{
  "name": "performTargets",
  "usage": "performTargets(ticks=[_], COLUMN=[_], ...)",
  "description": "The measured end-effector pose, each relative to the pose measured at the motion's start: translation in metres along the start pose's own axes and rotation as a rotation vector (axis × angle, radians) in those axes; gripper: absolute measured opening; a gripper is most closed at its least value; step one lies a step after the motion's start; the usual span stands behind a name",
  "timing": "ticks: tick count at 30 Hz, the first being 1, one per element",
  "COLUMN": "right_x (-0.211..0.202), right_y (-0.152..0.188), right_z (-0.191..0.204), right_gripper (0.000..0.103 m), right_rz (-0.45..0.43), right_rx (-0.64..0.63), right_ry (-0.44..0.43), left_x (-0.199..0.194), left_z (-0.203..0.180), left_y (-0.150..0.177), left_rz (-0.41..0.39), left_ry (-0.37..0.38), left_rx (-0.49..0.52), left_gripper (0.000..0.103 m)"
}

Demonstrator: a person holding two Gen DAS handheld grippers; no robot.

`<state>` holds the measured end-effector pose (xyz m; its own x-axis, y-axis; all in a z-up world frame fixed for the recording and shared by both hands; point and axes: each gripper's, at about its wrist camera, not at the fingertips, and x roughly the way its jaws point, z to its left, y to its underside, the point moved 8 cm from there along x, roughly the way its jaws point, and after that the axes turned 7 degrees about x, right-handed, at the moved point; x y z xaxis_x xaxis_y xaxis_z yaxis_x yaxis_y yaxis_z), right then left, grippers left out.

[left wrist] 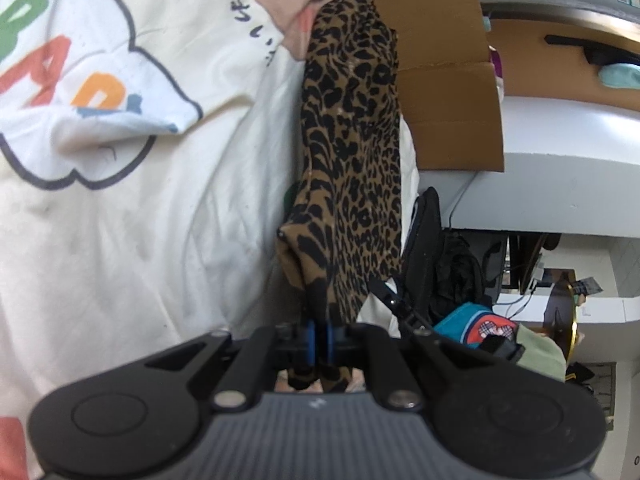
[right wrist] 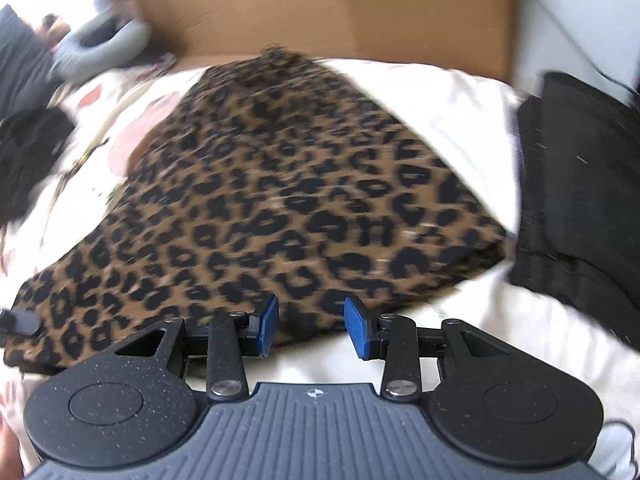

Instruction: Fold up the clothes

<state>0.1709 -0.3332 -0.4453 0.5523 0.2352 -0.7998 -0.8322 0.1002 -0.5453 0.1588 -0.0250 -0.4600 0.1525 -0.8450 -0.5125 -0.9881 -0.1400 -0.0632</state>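
A leopard-print garment (left wrist: pixel 352 128) lies on a white printed bedsheet (left wrist: pixel 168 200). In the left wrist view it runs as a long strip from the far top down to my left gripper (left wrist: pixel 320 334), whose blue pads are shut on its near corner, lifting that end. In the right wrist view the same leopard-print garment (right wrist: pixel 280 200) spreads wide across the bedsheet (right wrist: pixel 472 320). My right gripper (right wrist: pixel 311 326) hovers over its near edge with the blue fingers (right wrist: pixel 270 318) apart and nothing pinched between them.
A brown cardboard box (left wrist: pixel 444 80) stands along the bed's far side. Black fabric (right wrist: pixel 580 200) lies to the right of the garment, dark clothing (right wrist: pixel 28 168) and a grey neck pillow (right wrist: pixel 100 48) at the left. A black bag (left wrist: pixel 428 248) hangs by the bed's edge.
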Motion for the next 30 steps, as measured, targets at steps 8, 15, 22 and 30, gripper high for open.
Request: performTargets(ticks=[8,15,22,30], right_x=[-0.005,0.008,0.027,0.037], right_y=[0.003,0.002,-0.001,-0.009], right_z=[-0.064,-0.083,-0.104,-0.109], right_gripper=[0.043,0.045,0.047,0.047], right_rz=[-0.017,-0.037,-0.069,-0.1], right_rx=[0.342,0.51,0.733,0.865], right_ry=[-0.054,-0.129,-0.228,-0.303], left_x=[-0.008,-0.022,-0.025,-0.025], left_z=[-0.011,-0.013,-0.002,0.003], left_y=[-0.004,-0.012,-0.019,-0.02], left_rz=[-0.008,-0.018,-0.021,-0.014], left_ry=[-0.019,-0.066,-0.118,-0.137], left_rx=[0.013,0.04,0.037,0.045], left_gripper=[0.005,0.005,0.005,0.005])
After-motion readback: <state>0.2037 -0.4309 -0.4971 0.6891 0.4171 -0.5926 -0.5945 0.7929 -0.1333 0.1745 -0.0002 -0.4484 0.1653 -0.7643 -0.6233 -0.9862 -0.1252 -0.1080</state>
